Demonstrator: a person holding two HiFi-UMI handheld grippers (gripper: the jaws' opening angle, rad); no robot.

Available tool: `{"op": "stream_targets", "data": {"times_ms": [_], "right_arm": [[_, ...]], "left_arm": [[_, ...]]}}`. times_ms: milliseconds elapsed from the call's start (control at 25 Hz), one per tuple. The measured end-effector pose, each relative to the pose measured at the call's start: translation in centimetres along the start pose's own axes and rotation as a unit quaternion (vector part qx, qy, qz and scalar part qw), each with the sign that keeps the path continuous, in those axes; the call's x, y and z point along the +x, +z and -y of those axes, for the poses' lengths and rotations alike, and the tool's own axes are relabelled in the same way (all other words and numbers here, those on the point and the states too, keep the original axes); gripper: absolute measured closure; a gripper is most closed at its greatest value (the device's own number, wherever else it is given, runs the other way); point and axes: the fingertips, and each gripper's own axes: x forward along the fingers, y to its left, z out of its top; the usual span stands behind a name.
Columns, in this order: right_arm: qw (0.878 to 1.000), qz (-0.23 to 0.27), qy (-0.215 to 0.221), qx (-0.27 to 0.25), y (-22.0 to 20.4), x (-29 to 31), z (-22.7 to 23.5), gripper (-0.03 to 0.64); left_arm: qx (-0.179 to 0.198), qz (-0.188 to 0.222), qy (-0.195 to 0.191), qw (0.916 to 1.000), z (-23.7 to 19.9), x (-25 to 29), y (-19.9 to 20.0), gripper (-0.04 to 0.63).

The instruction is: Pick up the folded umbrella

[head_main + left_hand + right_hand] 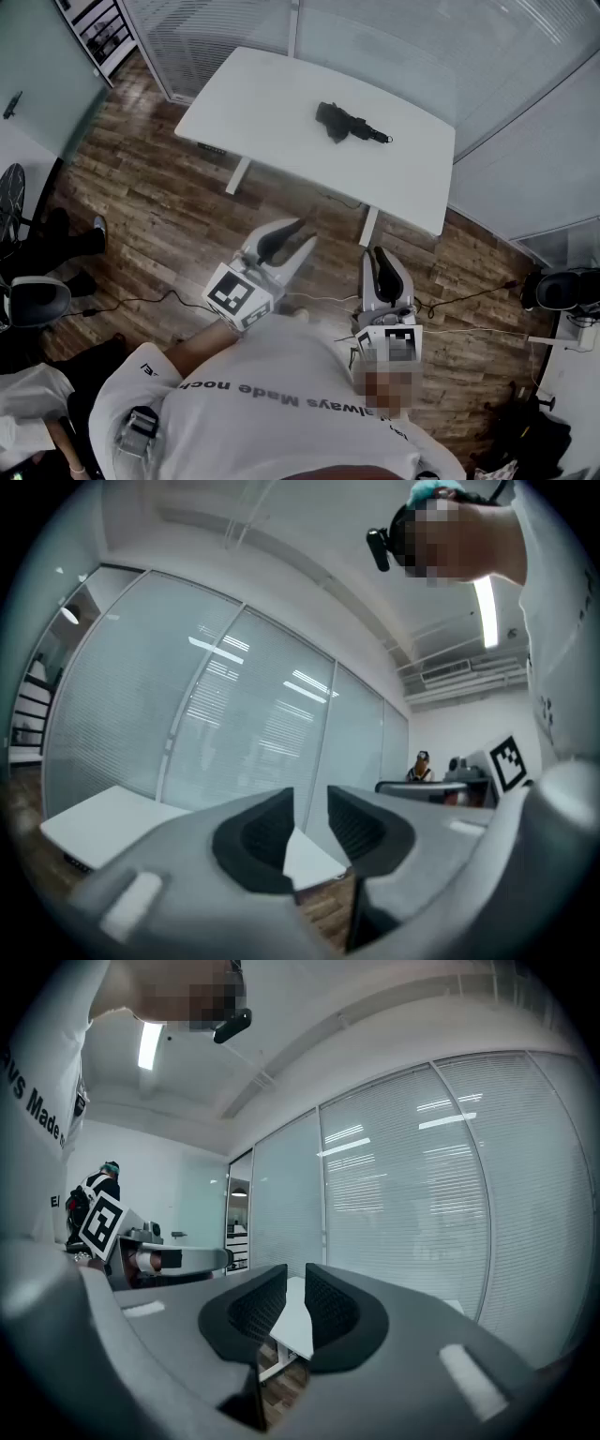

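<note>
Not yet at the umbrella [349,123]: lying on the white table [272,103], well apart from both grippers. Left gripper [305,232] narrowly parted, empty; right gripper [382,255] all but closed, empty. Best to step closer, open one set of jaws wide, straddle the thick bundled middle — not the thin end — then squeeze firmly.
</note>
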Motion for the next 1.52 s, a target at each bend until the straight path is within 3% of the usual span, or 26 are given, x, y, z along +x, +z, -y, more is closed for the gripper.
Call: {"op": "stream_targets", "data": {"times_ms": [320,880,1200,1520], "right_arm": [[1.0,-0.001,-0.005,-0.002,0.4,1.0,-2.2,0.555],[0.999,-0.036,0.0,0.039,-3.3,5.2,-8.3,0.565],[0.999,-0.023,0.005,0.033,-2.6,6.9,-6.6,0.566],[0.999,-0.004,-0.011,0.034,-1.5,8.6,1.8,0.568]], "left_arm": [[-0.006,0.0,-0.006,1.0,-1.2,-1.8,0.8,0.48],[-0.03,-0.017,0.002,0.9994,-6.7,-6.7,-1.1,0.48],[-0.03,-0.002,0.013,0.9995,-7.8,-4.8,-0.5,0.48],[-0.015,-0.005,0.005,0.9999,-8.1,3.5,-0.1,0.48]]}}
